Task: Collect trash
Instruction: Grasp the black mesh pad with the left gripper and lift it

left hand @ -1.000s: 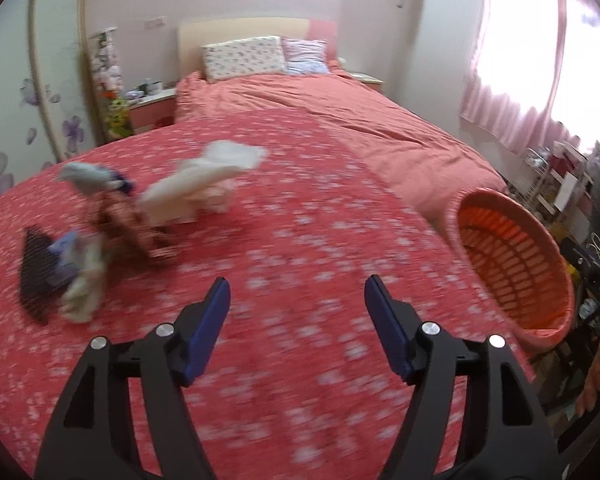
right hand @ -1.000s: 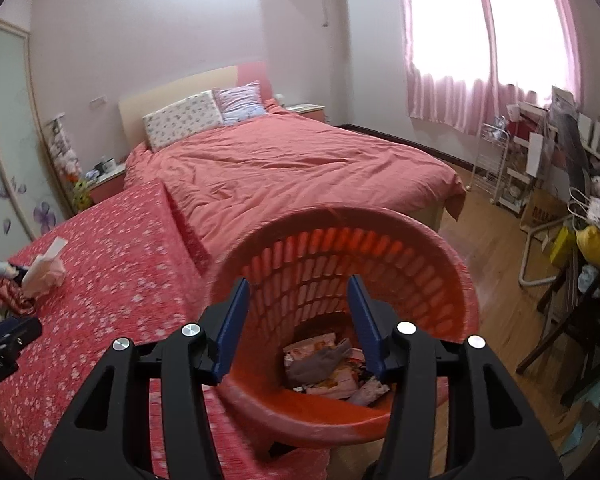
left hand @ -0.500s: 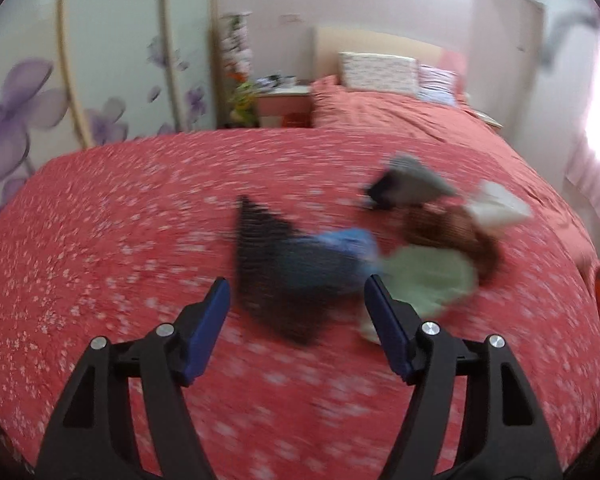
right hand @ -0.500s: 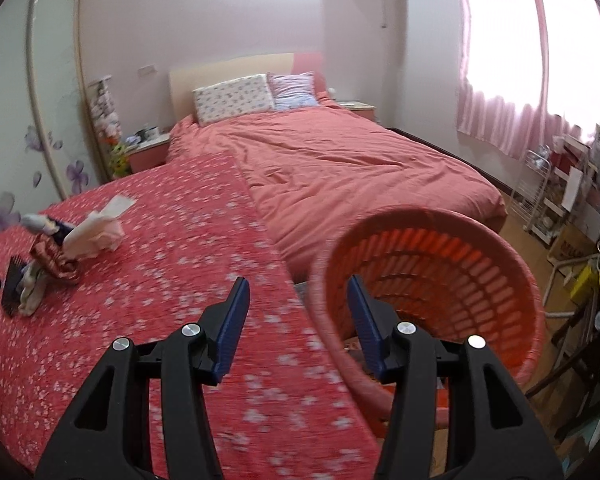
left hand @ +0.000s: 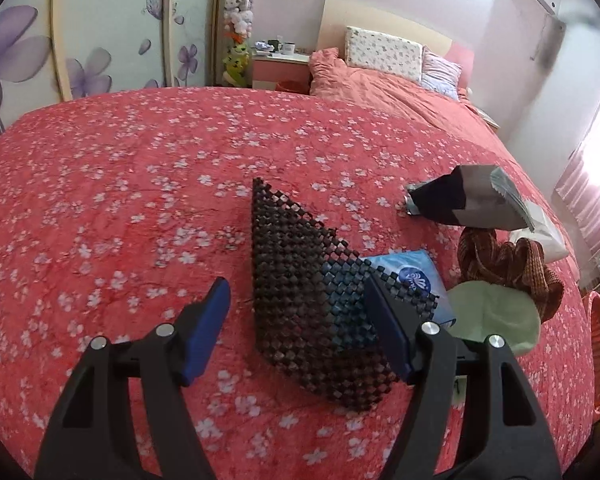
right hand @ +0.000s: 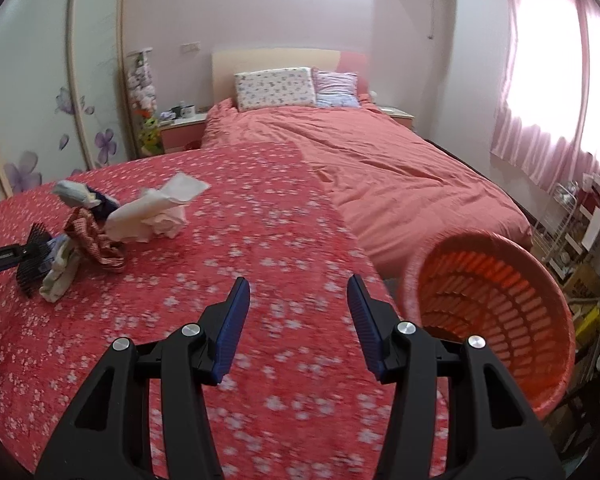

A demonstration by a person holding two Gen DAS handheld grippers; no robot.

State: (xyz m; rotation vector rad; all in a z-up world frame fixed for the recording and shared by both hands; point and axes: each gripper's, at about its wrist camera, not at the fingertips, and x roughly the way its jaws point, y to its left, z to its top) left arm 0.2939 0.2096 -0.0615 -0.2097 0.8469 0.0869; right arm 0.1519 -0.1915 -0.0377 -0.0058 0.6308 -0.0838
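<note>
A pile of trash lies on the red floral bedspread (left hand: 120,184). In the left wrist view a black mesh piece (left hand: 300,280) lies over a blue tissue pack (left hand: 414,276), with a pale green rag (left hand: 496,316), a brown woven cloth (left hand: 508,264) and a dark paper bag (left hand: 468,200) to the right. My left gripper (left hand: 296,316) is open, its fingers on either side of the mesh piece's near end. My right gripper (right hand: 296,316) is open and empty above the bedspread, left of the orange basket (right hand: 496,304). The pile (right hand: 100,232) lies far left in the right wrist view.
A pink bed (right hand: 380,160) with two pillows stands behind. A nightstand (right hand: 180,128) with cups and a wardrobe with flower prints (right hand: 52,100) are at the back left. Shelves and clutter (right hand: 580,232) stand right of the basket under the pink curtains.
My left gripper has swung left and closed in on the trash pile, now over the black mesh piece. My right gripper has moved left from over the basket to above the bedspread.
</note>
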